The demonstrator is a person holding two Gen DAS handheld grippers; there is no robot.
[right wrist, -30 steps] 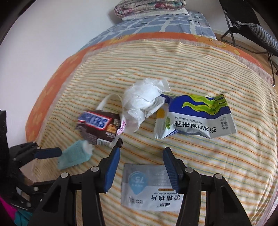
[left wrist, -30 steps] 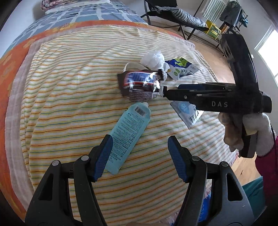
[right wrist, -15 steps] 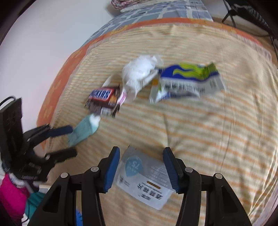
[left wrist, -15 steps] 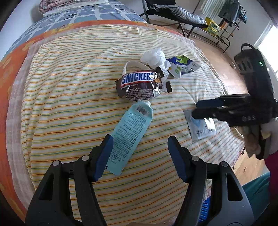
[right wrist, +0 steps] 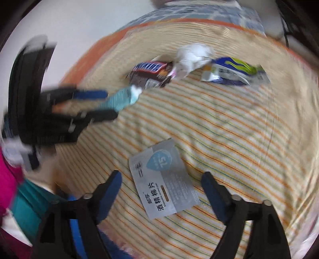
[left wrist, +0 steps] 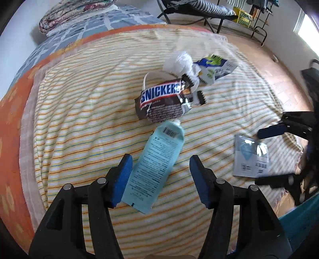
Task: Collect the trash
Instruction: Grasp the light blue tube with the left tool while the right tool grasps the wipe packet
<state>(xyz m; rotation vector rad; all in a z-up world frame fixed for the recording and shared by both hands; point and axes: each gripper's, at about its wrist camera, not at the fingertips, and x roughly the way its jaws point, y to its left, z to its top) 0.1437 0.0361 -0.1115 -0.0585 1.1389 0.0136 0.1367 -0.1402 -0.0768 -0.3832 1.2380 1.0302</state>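
Observation:
Trash lies on a striped blanket [left wrist: 79, 129]. A light blue tube [left wrist: 157, 163] lies between the open fingers of my left gripper [left wrist: 160, 165]. Beyond it are a Snickers wrapper [left wrist: 161, 101], a crumpled white tissue [left wrist: 181, 63] and a blue-green snack bag [left wrist: 217, 67]. A grey wipe sachet [right wrist: 161, 179] lies between the open fingers of my right gripper [right wrist: 161, 187]; it also shows in the left wrist view [left wrist: 251, 157]. My right gripper shows at the right of the left wrist view [left wrist: 269, 155], straddling the sachet. Both grippers are empty.
The blanket covers a bed with an orange border [left wrist: 12, 119] and folded quilts [left wrist: 75, 14] at the head. A folding chair [left wrist: 199, 12] and a rack stand on the wooden floor [left wrist: 279, 79] beyond. The bed's edge is just right of the sachet.
My right gripper has pulled back from the Snickers wrapper toward the bed's near right edge, opened wider, and now frames the grey sachet. My left gripper stayed over the blue tube.

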